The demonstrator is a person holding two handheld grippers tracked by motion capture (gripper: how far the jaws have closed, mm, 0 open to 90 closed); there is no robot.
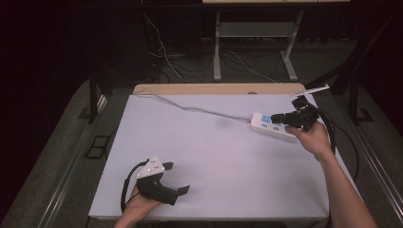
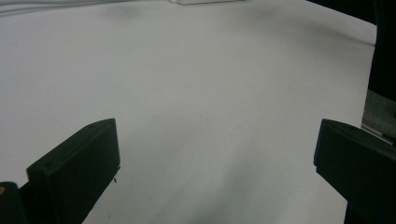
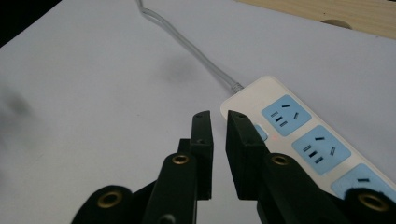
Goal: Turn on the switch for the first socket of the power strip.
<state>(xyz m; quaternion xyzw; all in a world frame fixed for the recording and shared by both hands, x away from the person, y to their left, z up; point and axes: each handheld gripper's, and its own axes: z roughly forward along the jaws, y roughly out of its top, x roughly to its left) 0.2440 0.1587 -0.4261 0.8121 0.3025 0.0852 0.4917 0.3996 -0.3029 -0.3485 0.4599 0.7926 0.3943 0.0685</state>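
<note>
i see my right gripper (image 3: 219, 122) hanging over the near end of the power strip (image 3: 306, 140), its two matte black jaws standing narrow, a thin slit between the flat pads and nothing caught in it. the jaws are blocky, square-edged plastic with brass-ringed screw holes lower down on the arms. the strip lies just ahead of and to the right of those jaws: a long white bar with rounded corners and a smooth, slightly glossy shell, set with pale blue square socket faces, each cut with short dark slots. a small blue button sits half hidden behind the right jaw's tip. from the strip's end beyond the jaws a thin grey cable (image 3: 196, 51) runs off in a soft bend across the table (image 3: 84, 93), whose sheet is flat, pale lilac-white and matte, with a wooden edge beyond it.

in the high view the right gripper (image 1: 280, 117) is above the strip's (image 1: 266, 127) right part, in my right hand (image 1: 313, 138).

my left gripper (image 2: 217, 154) rests low with its jaws spread wide, bare table sheet between them; the strip's white end sits far ahead at the top of that view.
</note>
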